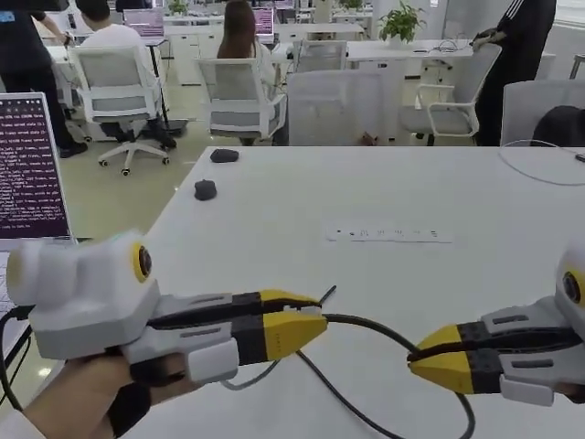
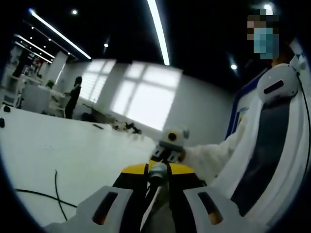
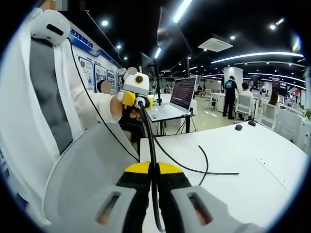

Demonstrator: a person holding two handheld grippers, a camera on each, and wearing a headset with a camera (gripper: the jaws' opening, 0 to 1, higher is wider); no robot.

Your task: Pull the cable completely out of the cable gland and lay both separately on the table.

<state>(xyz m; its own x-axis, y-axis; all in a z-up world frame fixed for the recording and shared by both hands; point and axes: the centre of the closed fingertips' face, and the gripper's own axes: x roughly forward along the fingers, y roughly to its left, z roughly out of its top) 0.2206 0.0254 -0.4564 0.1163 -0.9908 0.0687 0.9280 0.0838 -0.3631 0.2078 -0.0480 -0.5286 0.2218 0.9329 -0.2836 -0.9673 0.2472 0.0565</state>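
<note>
Pinching tight, the left gripper (image 1: 321, 316) presses its yellow jaws onto the cable gland (image 2: 158, 173), a small grey round piece right at its tips. From those tips the cable (image 1: 366, 326), black and smooth, arcs through the air across to the right gripper (image 1: 414, 358), whose jaws are squeezed together on it. Behind the right gripper's tips the cable curls down, and another stretch runs below the left gripper, over the white tabletop (image 1: 411, 197). Both grippers hang just above that tabletop, tips facing each other.

Our yellow-tipped right gripper (image 3: 151, 168) clamps a thin black cable (image 3: 149, 141) running to the left gripper (image 3: 139, 101) at eleven o'clock.
</note>
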